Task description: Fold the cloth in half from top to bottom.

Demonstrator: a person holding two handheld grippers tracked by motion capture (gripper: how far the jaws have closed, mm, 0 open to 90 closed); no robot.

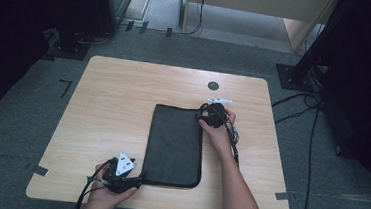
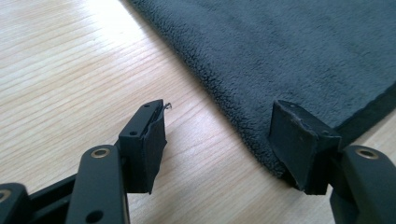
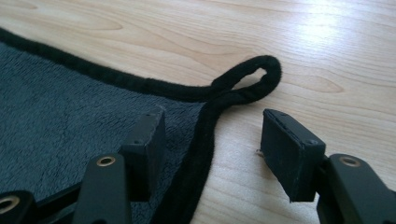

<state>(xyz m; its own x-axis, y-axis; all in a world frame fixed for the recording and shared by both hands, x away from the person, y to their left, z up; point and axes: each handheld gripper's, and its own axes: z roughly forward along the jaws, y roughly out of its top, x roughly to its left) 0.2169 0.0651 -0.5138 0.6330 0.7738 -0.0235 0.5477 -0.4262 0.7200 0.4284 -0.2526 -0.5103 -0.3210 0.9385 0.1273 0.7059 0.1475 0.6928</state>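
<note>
Grey towel (image 1: 174,145) lies flat mid-worktop (image 1: 113,104). Our left hand-held gripper (image 2: 219,140) gapes at its near corner, right hand-held gripper (image 3: 212,149) gapes astride the far corner's hem; we should seat each corner deep before pinching.

Right gripper (image 3: 212,144) jaws apart, straddling black-edged corner of grey towel (image 3: 60,126); hanging loop (image 3: 254,81) just ahead.

We lose the dark grey fleece cloth (image 2: 299,46) at the left gripper view's top and right edges. High view: right hand-held gripper (image 1: 203,117) jaw gap too small to read.
</note>
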